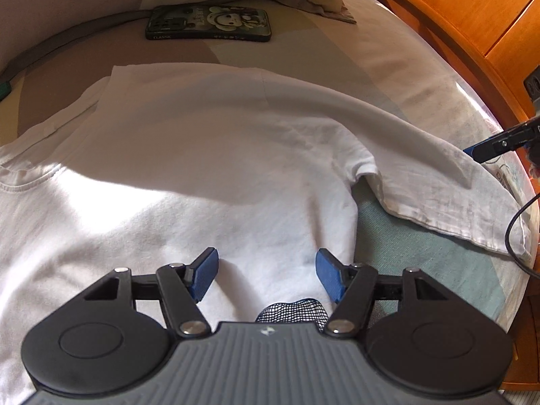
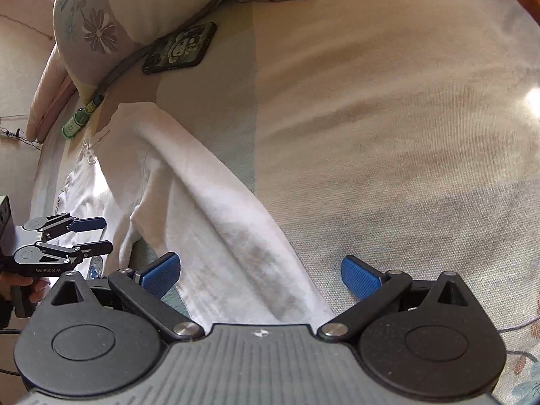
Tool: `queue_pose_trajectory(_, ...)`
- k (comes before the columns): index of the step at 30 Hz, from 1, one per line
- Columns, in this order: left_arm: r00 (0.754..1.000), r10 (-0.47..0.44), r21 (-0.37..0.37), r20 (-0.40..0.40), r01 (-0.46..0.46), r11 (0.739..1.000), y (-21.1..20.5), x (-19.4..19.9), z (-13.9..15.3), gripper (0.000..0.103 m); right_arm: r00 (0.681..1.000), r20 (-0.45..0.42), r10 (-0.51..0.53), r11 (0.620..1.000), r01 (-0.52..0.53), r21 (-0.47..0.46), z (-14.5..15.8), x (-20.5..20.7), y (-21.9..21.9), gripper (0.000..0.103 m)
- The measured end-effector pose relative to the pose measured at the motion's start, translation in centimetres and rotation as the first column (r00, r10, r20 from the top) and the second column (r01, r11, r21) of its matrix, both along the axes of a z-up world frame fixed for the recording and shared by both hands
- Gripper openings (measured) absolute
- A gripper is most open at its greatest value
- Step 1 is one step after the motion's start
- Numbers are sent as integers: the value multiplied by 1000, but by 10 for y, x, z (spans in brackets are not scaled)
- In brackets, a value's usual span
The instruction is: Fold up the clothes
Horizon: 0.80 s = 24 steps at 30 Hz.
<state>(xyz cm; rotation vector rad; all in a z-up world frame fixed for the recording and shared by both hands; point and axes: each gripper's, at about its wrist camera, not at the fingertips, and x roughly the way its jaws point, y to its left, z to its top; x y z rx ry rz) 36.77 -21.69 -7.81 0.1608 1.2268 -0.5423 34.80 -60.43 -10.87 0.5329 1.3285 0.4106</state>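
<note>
Both claws spread, left gripper (image 1: 266,276) and right gripper (image 2: 261,275) over white shirt (image 1: 202,155); patterned bedsheet (image 2: 388,118), possibly wooden headboard (image 1: 472,10).

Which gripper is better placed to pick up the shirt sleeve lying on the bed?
Right. The right gripper is open with the white sleeve between its fingers; the left gripper is over the shirt's body.

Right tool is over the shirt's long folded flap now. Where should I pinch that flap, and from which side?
Pinch the white shirt's flap at its free hem corner, nearest the right tool. Probably come from the bare bedsheet side: that edge lies loose and uncovered there, while the other side merges into the shirt body. The tool's jaws stand open, straddling the flap.
</note>
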Motion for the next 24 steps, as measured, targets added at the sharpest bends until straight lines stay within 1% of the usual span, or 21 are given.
queue_pose_trajectory(1,1000,-3,6,0,3,1000,-1,0,-1,64,1000,5,-5,999,5,51,-1,0,-8,103)
queue_pose_trajectory(3,1000,-4,18,0,4,1000,-5,0,-2,64,999,-39,-16,989,22,144,-8,1,-20,103)
queue_pose_trajectory(6,1000,5,29,0,-5,1000,-10,2,-5,65,998,-60,-26,963,41,266,-20,9,-27,103)
queue_pose_trajectory(9,1000,-6,41,8,6,999,-19,6,-7,68,996,-94,4,931,30,363,-32,31,-17,103)
queue_pose_trajectory(12,1000,-24,47,7,24,999,-25,9,-7,69,993,-103,58,915,-11,404,-36,38,-15,103)
queue_pose_trajectory(15,999,-36,49,1,36,998,-28,12,-8,69,985,-141,95,900,-25,435,-38,20,-22,103)
queue_pose_trajectory(19,999,-37,43,3,37,998,-28,15,-9,72,984,-154,91,889,-11,458,-39,-8,-25,103)
queue_pose_trajectory(22,999,-33,43,10,33,999,-30,16,-10,74,986,-157,53,900,21,435,-38,-5,-21,103)
queue_pose_trajectory(23,999,-33,44,12,32,999,-31,17,-11,74,987,-150,47,906,21,422,-37,-2,-20,102)
queue_pose_trajectory(24,999,-34,44,12,34,998,-31,17,-10,74,988,-148,42,914,22,404,-36,0,-20,99)
